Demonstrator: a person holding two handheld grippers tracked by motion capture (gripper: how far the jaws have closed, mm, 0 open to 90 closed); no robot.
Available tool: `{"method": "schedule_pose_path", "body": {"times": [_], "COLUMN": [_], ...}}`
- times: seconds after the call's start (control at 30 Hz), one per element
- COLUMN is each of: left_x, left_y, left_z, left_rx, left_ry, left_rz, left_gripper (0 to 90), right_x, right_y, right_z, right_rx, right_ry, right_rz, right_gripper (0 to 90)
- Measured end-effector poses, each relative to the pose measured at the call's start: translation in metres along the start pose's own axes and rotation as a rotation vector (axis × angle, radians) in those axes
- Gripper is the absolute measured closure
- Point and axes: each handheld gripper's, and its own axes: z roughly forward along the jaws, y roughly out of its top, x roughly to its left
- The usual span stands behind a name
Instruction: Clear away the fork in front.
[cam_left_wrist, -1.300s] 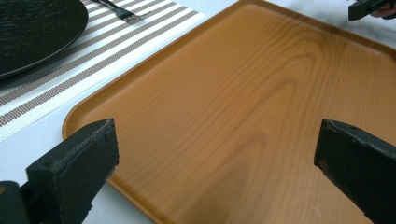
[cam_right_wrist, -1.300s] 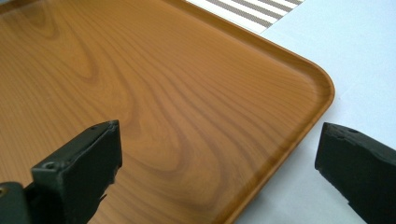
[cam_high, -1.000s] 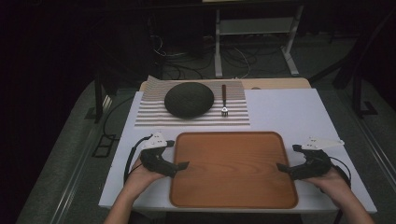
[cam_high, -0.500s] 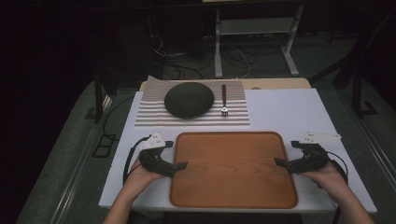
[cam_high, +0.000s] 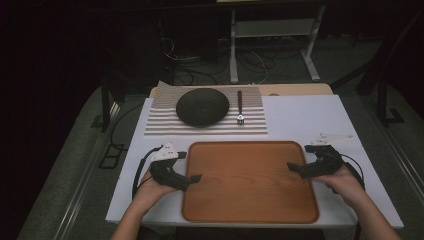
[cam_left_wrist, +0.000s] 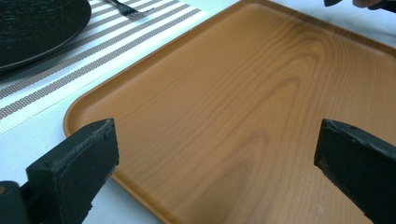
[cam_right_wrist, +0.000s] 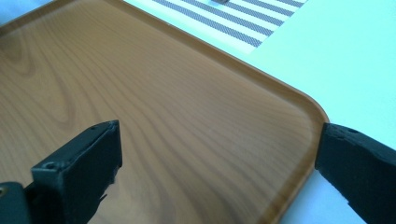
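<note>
Wooden tray flat on the white table, long axis running side to side, with the left gripper at its left short edge and the right gripper at its right short edge, each about equally near. Both sets of jaws spread wide and holding nothing, each pair straddling the rim on its side and pointing inward across the wood, though hard to tell from above whether any jaw touches it. Beyond the tray, well apart: dark plate and fork on a striped mat.
</note>
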Motion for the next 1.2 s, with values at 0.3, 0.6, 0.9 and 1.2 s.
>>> {"method": "schedule_pose_path", "body": {"times": [0.3, 0.6, 0.9, 1.2], "left_x": [-0.001, -0.001, 0.000, 0.000], "left_y": [0.000, 0.000, 0.000, -0.001], "left_z": [0.002, 0.003, 0.002, 0.001], "left_rx": [0.008, 0.012, 0.003, -0.001], "left_ry": [-0.005, -0.006, -0.002, -0.002], "left_rz": [0.005, 0.008, 0.004, 0.001], "left_gripper": [0.0, 0.0, 0.0, 0.0], "right_x": [-0.002, -0.005, -0.006, -0.007], "right_y": [0.012, 0.024, 0.037, 0.049], "right_z": [0.010, 0.018, 0.029, 0.044], "right_rx": [-0.002, 0.006, 0.009, 0.028], "right_ry": [0.016, 0.011, 0.014, 0.017], "right_rz": [0.008, 0.013, 0.008, -0.002], "right_gripper": [0.6, 0.7, 0.7, 0.7]}}
